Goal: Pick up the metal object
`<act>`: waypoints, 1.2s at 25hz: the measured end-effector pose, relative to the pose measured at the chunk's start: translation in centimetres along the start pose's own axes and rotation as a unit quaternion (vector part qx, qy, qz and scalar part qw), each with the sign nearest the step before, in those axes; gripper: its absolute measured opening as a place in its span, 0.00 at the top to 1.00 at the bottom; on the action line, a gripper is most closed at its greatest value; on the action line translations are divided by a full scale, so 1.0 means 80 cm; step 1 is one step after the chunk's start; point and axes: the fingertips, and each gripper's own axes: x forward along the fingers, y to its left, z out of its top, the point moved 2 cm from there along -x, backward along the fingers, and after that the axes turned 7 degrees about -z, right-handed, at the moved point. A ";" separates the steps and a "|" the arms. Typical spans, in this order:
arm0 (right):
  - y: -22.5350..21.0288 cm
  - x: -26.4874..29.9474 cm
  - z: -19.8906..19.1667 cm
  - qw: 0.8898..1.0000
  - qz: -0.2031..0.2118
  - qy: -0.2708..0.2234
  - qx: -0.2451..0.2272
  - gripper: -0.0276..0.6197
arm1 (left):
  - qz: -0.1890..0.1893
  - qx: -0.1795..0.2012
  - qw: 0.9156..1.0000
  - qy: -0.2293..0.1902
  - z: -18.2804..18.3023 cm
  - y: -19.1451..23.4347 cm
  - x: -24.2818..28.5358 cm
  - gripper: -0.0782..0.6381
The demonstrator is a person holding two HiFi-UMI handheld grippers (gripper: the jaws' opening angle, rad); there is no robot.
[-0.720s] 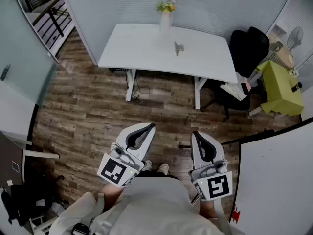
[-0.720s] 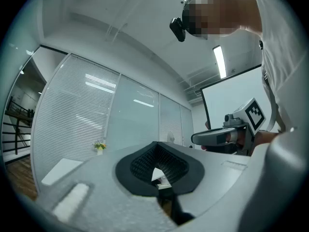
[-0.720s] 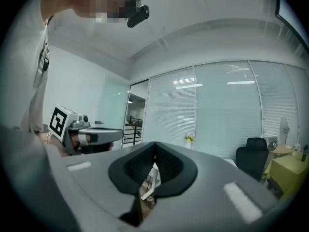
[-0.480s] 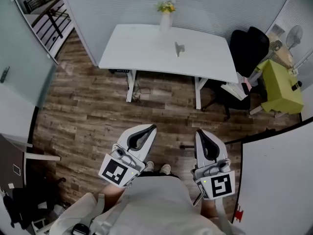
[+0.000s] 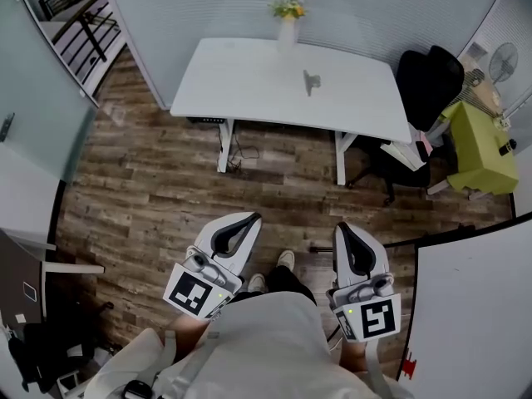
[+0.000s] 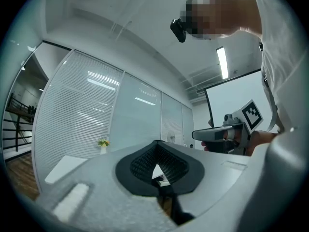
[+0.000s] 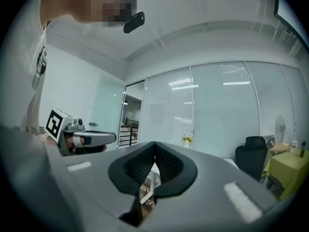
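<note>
A small metal object [image 5: 311, 81] lies on the white table [image 5: 249, 81] far ahead across the wooden floor. My left gripper [image 5: 249, 218] and right gripper [image 5: 342, 227] are held close to my body, well short of the table, pointing forward. Both are shut with nothing held; the jaws meet at their tips in each gripper view, left gripper [image 6: 155, 144] and right gripper [image 7: 155, 145]. Each gripper shows in the other's view: the right gripper [image 6: 212, 135] and the left gripper [image 7: 108, 138].
A vase of yellow flowers [image 5: 288, 22] stands at the table's back edge. A black office chair [image 5: 420, 90] and a lime-green cabinet [image 5: 478, 152] stand to the right. A whiteboard [image 5: 470, 306] sits at my right, a glass partition [image 5: 33, 98] at my left.
I have stepped slightly forward; one foot now shows ahead on the floor. Both grippers stay shut and held near my body.
</note>
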 end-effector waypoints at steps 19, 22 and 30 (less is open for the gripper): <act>-0.129 0.136 -0.018 1.000 0.019 -0.007 0.005 0.95 | 0.013 0.001 1.000 0.010 -0.027 0.084 0.164 0.89; -0.162 0.162 -0.019 1.000 0.021 -0.006 0.003 0.95 | 0.014 0.005 1.000 0.007 -0.025 0.099 0.206 0.89; -0.238 0.221 -0.028 1.000 0.022 -0.001 0.000 0.95 | 0.013 0.005 1.000 0.008 -0.033 0.134 0.298 0.89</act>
